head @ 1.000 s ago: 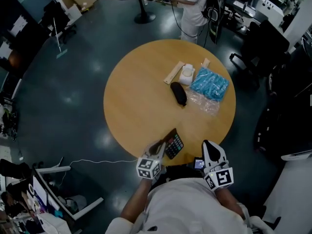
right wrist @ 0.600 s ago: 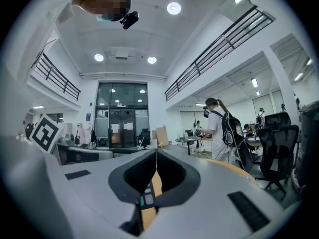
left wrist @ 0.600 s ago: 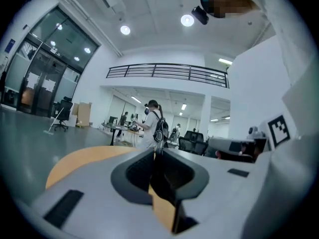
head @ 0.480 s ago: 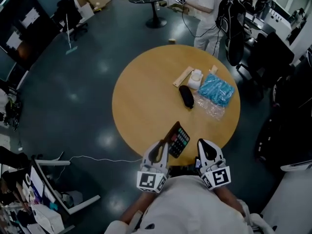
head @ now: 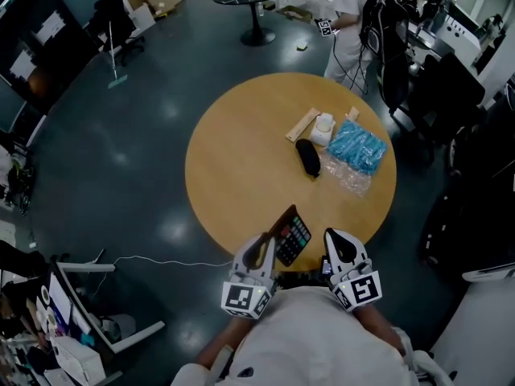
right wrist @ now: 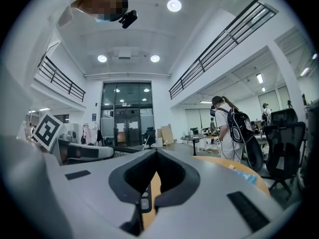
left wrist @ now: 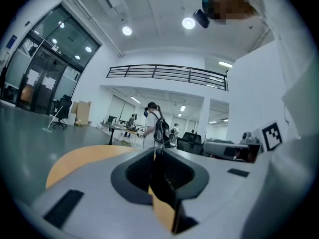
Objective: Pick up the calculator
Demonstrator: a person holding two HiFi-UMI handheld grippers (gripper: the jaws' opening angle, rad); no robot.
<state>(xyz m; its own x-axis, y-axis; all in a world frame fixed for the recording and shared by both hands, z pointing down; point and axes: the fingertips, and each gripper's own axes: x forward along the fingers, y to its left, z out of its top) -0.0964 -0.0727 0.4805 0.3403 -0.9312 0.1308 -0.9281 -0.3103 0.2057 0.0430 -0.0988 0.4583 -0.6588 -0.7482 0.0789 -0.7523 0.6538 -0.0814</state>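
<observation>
The calculator (head: 290, 233), a black slab with coloured keys, hangs tilted above the near edge of the round wooden table (head: 241, 159). My left gripper (head: 268, 244) is shut on its near left edge. In the left gripper view the calculator (left wrist: 162, 185) shows edge-on as a dark slab clamped between the jaws of the left gripper (left wrist: 157, 156). My right gripper (head: 335, 242) hovers just to the right of the calculator, apart from it, its jaws together and holding nothing. In the right gripper view the right gripper (right wrist: 157, 153) has its tips meeting, and calculator keys (right wrist: 144, 201) show through the gap behind them.
Far right on the table lie a black pouch (head: 307, 158), a blue bag (head: 356, 147), a clear plastic bag (head: 347, 176), a white object (head: 324, 128) and a wooden strip (head: 302, 125). A person (head: 352, 22) stands beyond the table. Office chairs (head: 438, 95) sit at right.
My left gripper has risen with the calculator, lifting it off the table's near edge and tilting it up. The right gripper has shifted slightly. Little has moved since the middle frame.
</observation>
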